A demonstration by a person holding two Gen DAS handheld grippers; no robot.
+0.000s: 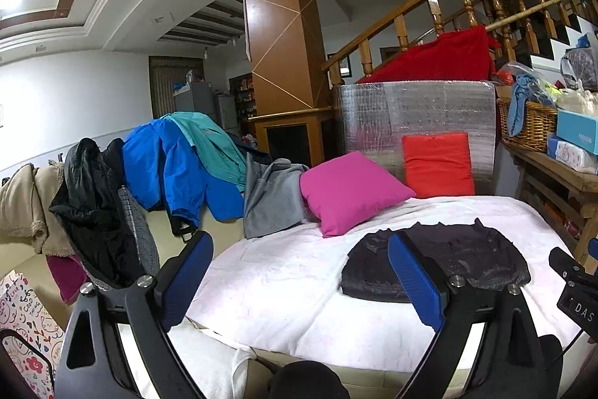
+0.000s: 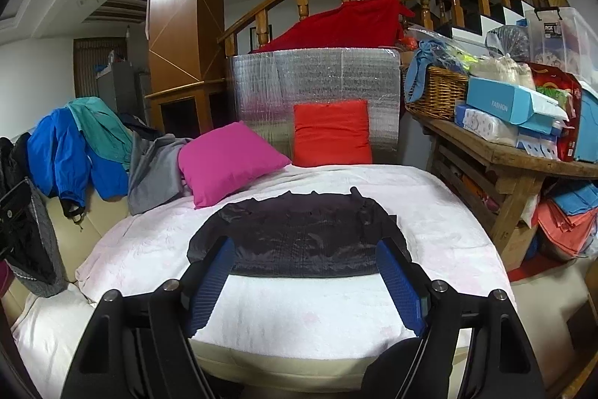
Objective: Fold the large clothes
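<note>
A wide sofa seat covered by a white blanket fills the middle of both views. Along its left arm hangs a heap of unfolded clothes: a blue jacket, a teal shirt draped over it, a black coat and a grey garment sliding down onto the blanket. To the right stands a wooden worktop stacked with boxes and a wicker basket.

Against the silver padded backrest lean a magenta cushion and an orange-red cushion.

The dark garment, already folded into a compact rounded bundle, lies flat on the blanket near the seat's front edge, apart from the cushions; its exact fabric and type are hard to tell in this light.

The left tool hangs above the blanket with its blue pads spread wide, nothing between them. The right tool is likewise released, its pads apart just short of the dark garment, gripping nothing.
</note>
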